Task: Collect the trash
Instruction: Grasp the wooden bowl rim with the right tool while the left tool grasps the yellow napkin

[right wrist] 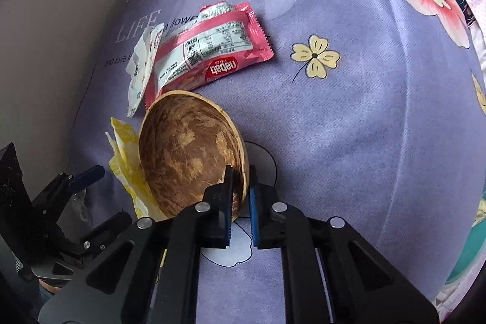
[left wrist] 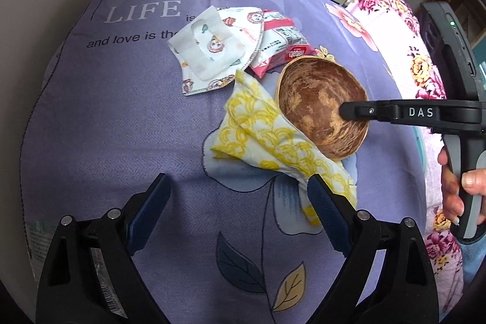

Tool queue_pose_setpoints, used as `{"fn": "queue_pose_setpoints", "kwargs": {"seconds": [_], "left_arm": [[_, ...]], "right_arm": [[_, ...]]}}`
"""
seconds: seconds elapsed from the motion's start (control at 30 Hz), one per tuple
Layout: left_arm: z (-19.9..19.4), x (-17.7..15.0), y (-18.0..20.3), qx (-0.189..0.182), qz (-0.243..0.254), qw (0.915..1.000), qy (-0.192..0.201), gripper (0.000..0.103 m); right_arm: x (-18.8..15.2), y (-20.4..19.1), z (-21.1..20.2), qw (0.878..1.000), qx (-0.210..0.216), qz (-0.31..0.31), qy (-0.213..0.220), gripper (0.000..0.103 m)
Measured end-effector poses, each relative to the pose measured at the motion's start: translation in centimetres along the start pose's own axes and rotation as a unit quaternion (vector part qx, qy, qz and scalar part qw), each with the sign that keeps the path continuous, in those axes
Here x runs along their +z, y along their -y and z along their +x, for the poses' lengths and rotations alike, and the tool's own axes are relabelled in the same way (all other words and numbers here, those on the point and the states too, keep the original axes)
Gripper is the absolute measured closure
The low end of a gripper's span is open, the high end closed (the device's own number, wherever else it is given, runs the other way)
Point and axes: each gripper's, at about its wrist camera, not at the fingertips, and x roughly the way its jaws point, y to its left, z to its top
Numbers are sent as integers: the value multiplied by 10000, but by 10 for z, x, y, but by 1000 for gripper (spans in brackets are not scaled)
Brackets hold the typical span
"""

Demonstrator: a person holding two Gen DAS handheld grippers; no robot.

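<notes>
bowl point(left wrist: 319, 108): mottled brown | wrapper point(right wrist: 212, 53): pink-white | napkin point(left wrist: 264, 126): yellow-white | cloth point(left wrist: 121, 126): purple floral

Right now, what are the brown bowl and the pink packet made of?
The brown bowl looks like wood or coconut shell: mottled brown streaks, dull sheen, pale rim. The pink packet looks like thin plastic film: glossy, crinkled, with zigzag sealed ends and printed labels.

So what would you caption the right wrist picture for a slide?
Right hand-held gripper clamps the wooden bowl's rim on a purple sheet, pink wafer wrapper behind.
</notes>
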Motion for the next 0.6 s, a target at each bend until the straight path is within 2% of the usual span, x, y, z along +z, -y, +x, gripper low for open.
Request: {"fn": "queue_pose_setpoints", "kwargs": {"seconds": [0.13, 0.23, 0.37, 0.47, 0.53, 0.6], "left_arm": [[5, 3, 13, -54, -42, 10000, -11, 11], [12, 8, 24, 27, -115, 9999, 12, 11], [23, 15, 38, 32, -230, 9997, -51, 15], [26, 19, 51, 281, -62, 9996, 39, 34], [31, 21, 58, 401, 66, 9992, -25, 67], [31, 21, 64, 543, 244, 9982, 8, 75]], "right_arm": [[-5, 14, -20, 9990, -351, -16, 268, 98], [-18, 30, -34, 9961, -765, -9, 436, 98], [-26, 45, -45, 9940, -960, 29, 524, 98], [-42, 59, -57, 9934, -985, 111, 575, 98], [-49, 67, -61, 9939, -933, 176, 563, 97], [-54, 76, -65, 9945, -878, 219, 525, 97]]}}
